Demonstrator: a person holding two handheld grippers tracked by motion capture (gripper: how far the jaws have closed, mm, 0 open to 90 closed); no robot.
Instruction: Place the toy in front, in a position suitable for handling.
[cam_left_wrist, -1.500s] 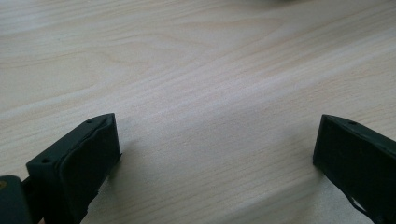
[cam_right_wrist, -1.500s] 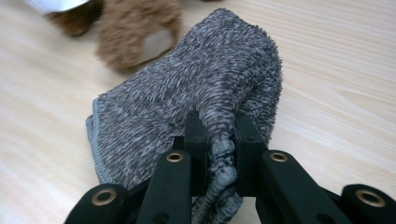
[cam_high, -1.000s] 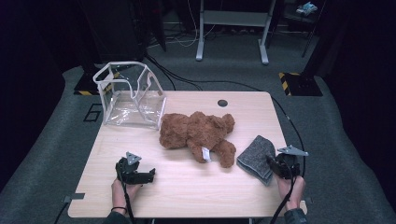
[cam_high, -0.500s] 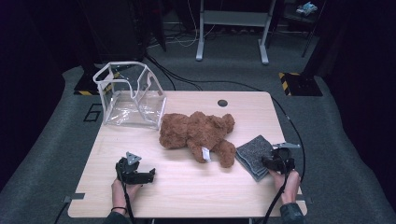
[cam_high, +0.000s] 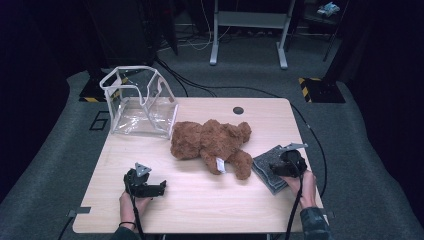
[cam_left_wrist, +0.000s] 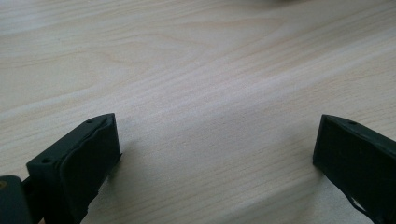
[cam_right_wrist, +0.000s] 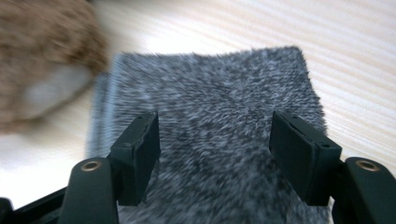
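We see the brown teddy bear (cam_right_wrist: 44, 56) all blurry and cut off at the left edge – the grey fuzzy cloth (cam_right_wrist: 210, 121) runs off the bottom edge, its near part hidden.

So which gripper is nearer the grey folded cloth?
Right. The right gripper is over the grey folded cloth, fingers open above it. The left gripper rests across the table, beyond the teddy bear.

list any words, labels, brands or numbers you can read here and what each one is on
"6": large digit marked on the grey floor left of the table.
White tag on the brown teddy bear: too small to read.
Clear bag, grey folded cloth, both grippers: no readable text.
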